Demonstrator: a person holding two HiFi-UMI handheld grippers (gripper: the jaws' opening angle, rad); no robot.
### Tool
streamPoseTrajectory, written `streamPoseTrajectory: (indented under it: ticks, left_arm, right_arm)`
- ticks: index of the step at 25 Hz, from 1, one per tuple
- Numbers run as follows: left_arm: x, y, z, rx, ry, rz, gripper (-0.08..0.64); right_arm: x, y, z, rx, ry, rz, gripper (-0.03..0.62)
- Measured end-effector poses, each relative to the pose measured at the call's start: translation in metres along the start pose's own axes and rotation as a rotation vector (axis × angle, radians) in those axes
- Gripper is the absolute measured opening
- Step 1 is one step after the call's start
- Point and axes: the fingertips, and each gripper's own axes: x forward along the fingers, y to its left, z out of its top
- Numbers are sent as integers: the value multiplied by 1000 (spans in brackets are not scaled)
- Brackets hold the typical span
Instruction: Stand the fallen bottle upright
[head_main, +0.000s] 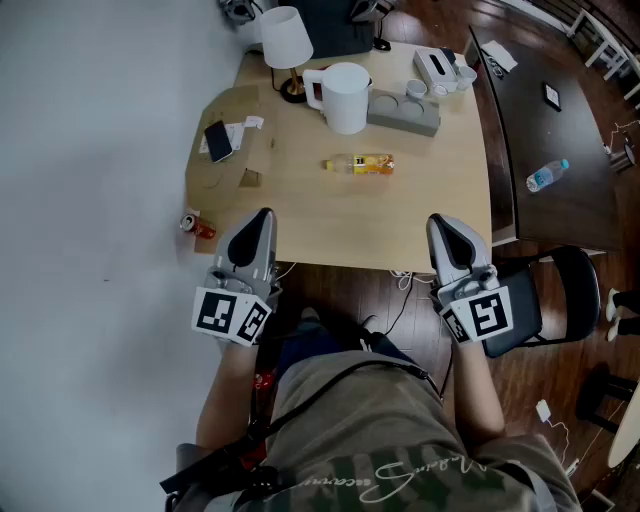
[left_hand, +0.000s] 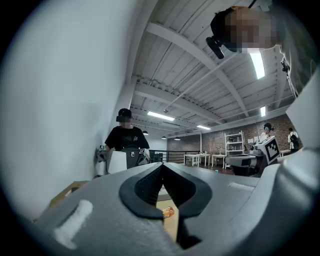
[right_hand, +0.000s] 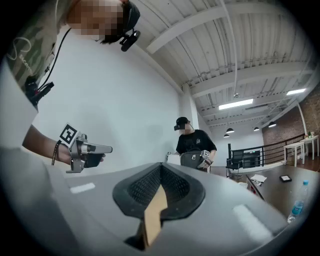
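A small bottle (head_main: 360, 164) with orange contents lies on its side in the middle of the light wooden table (head_main: 440, 210). My left gripper (head_main: 262, 218) is held level over the table's near edge at the left, well short of the bottle, jaws shut and empty. My right gripper (head_main: 440, 222) is level with it at the near right edge, also shut on nothing. In the left gripper view the jaw tips (left_hand: 161, 167) meet, and the bottle (left_hand: 169, 212) shows small in the gap below them. The right gripper (right_hand: 161, 167) view shows closed jaws and the table top.
At the back of the table stand a white jug (head_main: 345, 97), a lamp (head_main: 285, 45), a grey tray (head_main: 405, 115) and a box (head_main: 435, 68). A phone (head_main: 219, 140) lies at the left. A red can (head_main: 197, 225) is on the floor. A person (left_hand: 127, 140) stands beyond the table.
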Motion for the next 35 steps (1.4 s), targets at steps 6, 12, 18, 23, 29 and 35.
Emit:
streamPoseTrajectory:
  ticks: [6,12,18,23,29,35]
  left_arm:
    - [14,14,-21,-24,26,31,3]
    - [65,53,-29,-39,32,-18,4]
    - [115,95,-34,-61,49,-106,3]
    - [139,122,-45,-88,81,-168,3]
    - [150,153,-47,-104,93,-115,3]
    - [164,155,-43,-122,83,-74,3]
  right_arm:
    - [24,-13,-26,19,46,37,3]
    - [78,-26,-41,5,95,31,3]
    - [136,-57,-52,-39,148,-95,3]
    - [173,-64,-71,-68,239,-48,3]
    - [205,-61,-103,-130,377,99,5]
    - [235,-57,-184,-358,630,297,129]
